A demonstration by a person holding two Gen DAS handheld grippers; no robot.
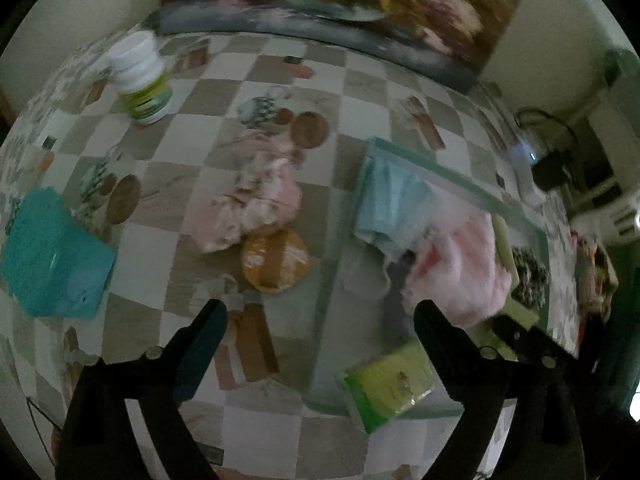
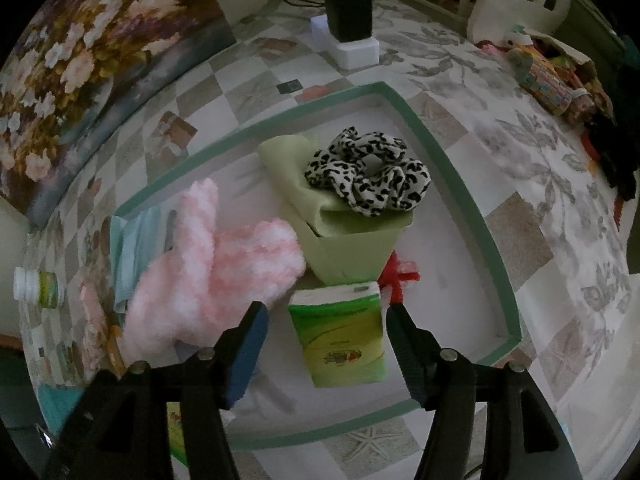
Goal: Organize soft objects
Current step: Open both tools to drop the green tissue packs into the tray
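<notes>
Tissue pack (image 2: 340, 334) print unreadable

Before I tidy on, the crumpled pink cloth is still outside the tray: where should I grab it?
Pinch the pink cloth at its raised, bunched middle, coming straight down from above. It lies in a loose heap on the table, so no flat edge offers a hold.

A table covered in a checked beige-and-white patterned cloth (image 1: 256, 60) carried everything. Directly on it lay a shallow white tray with a green rim (image 2: 448, 152), a crumpled pale pink floral cloth (image 1: 256, 200) touching a round tan pad (image 1: 276, 260), a teal textured cloth (image 1: 52, 252), a white bottle with a green label (image 1: 144, 80), and a white box (image 2: 356, 50) bearing a black adapter.
</notes>
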